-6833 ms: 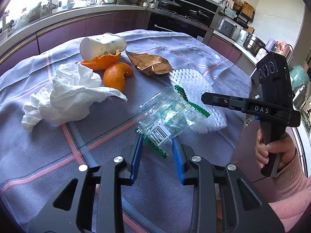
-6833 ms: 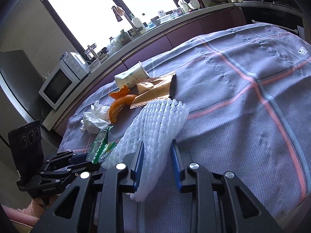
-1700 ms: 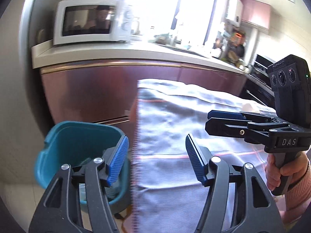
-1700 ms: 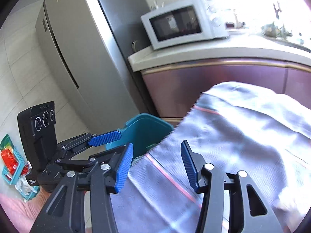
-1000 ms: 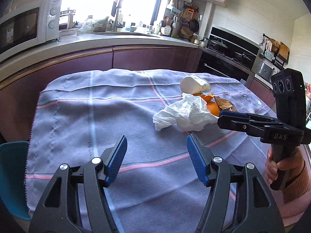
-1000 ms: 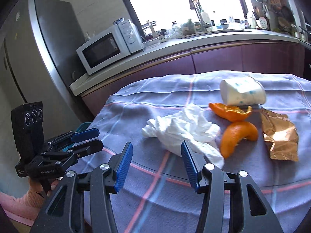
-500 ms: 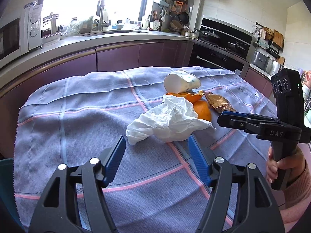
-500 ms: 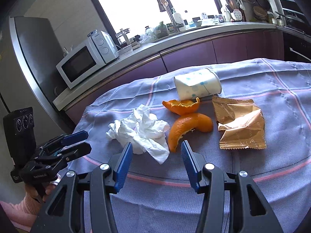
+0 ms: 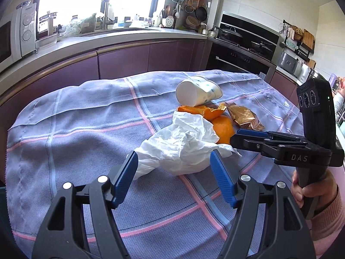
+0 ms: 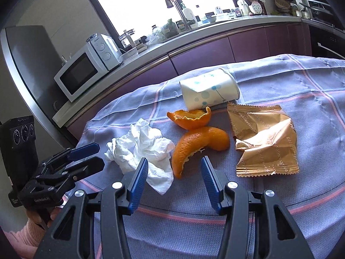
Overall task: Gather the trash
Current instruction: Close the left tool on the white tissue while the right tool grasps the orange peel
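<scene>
A crumpled white tissue (image 9: pixel 181 144) lies on the purple checked tablecloth (image 9: pixel 86 129); it also shows in the right wrist view (image 10: pixel 142 149). My left gripper (image 9: pixel 173 172) is open and empty, its jaws on either side of the tissue's near end. Behind lie two orange peels (image 10: pixel 198 142), a gold snack wrapper (image 10: pixel 265 144) and a tipped paper cup (image 10: pixel 209 92). My right gripper (image 10: pixel 174 177) is open and empty, just in front of the nearer peel. It also shows at the right of the left wrist view (image 9: pixel 248 136).
A kitchen counter with a microwave (image 10: pixel 86 69) and a sink tap runs behind the table. An oven and hob (image 9: pixel 243 49) stand at the back right. The tablecloth hangs over the table edges.
Both grippers swung from the teal bin beside the table back over it and closed in on the trash. The left now straddles the tissue; the right nears the orange peel.
</scene>
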The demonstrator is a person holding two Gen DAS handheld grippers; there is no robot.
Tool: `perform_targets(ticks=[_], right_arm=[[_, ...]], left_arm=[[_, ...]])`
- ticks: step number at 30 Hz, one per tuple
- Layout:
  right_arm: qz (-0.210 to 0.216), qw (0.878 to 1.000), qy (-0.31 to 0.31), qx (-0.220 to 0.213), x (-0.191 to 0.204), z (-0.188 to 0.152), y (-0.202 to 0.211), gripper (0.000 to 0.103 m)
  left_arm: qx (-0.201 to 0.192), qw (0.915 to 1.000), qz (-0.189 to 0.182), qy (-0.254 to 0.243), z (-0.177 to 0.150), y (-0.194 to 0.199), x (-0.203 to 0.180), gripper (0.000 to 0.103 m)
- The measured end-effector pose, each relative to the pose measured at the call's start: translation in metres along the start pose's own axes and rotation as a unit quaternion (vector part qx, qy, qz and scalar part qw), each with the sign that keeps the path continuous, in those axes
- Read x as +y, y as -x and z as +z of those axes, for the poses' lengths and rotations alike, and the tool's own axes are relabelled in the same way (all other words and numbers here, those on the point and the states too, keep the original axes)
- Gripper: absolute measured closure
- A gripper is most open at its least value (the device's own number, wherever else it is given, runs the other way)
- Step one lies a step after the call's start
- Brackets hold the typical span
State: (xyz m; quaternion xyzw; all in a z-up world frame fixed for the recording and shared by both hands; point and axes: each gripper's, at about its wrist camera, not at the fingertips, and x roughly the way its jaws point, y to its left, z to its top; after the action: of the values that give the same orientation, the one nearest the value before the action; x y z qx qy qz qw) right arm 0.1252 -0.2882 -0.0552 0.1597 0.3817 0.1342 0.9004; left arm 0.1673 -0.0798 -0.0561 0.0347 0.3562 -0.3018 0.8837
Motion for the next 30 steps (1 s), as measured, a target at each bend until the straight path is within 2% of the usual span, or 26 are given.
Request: perform_targets(ticks=[6,7,9,10,15,21,23,30], right_arm=[[-0.008,1.000,-0.018,0.019,-0.005,0.003,-0.011,0.068],[-0.008,0.999,-0.026,0.020,-0.008,0.003,-0.011,0.069],[-0.001,0.999,-0.033,0.020,-0.011,0.002,-0.011,0.080],[0.001,0.999,-0.032,0.020,-0.011,0.002,-0.011,0.082],[0.008,1.000,-0.027,0.014,-0.009,0.002,-0.009,0.091],[0.014,1.000,-0.020,-0.001,-0.006,0.000,0.000,0.095],[0.019,1.000,-0.019,-0.005,-0.005,-0.002,0.005,0.095],[0.030,0.999,-0.014,-0.010,-0.004,-0.011,0.019,0.095]], left_arm=[[0.024,0.9997,0.005,-0.009,0.005,-0.020,-0.009,0.037],[0.029,0.9995,0.005,-0.011,0.005,-0.023,-0.011,0.040],[0.041,0.9991,0.000,-0.010,0.005,-0.029,-0.011,0.048],[0.046,0.9989,-0.004,-0.010,0.005,-0.031,-0.012,0.055],[0.050,0.9986,-0.019,-0.002,0.002,-0.033,-0.011,0.068],[0.042,0.9987,-0.030,0.005,-0.001,-0.025,-0.011,0.084],[0.040,0.9985,-0.036,0.008,-0.002,-0.021,-0.011,0.100],[0.024,0.9982,-0.052,0.015,-0.008,0.001,-0.005,0.102]])
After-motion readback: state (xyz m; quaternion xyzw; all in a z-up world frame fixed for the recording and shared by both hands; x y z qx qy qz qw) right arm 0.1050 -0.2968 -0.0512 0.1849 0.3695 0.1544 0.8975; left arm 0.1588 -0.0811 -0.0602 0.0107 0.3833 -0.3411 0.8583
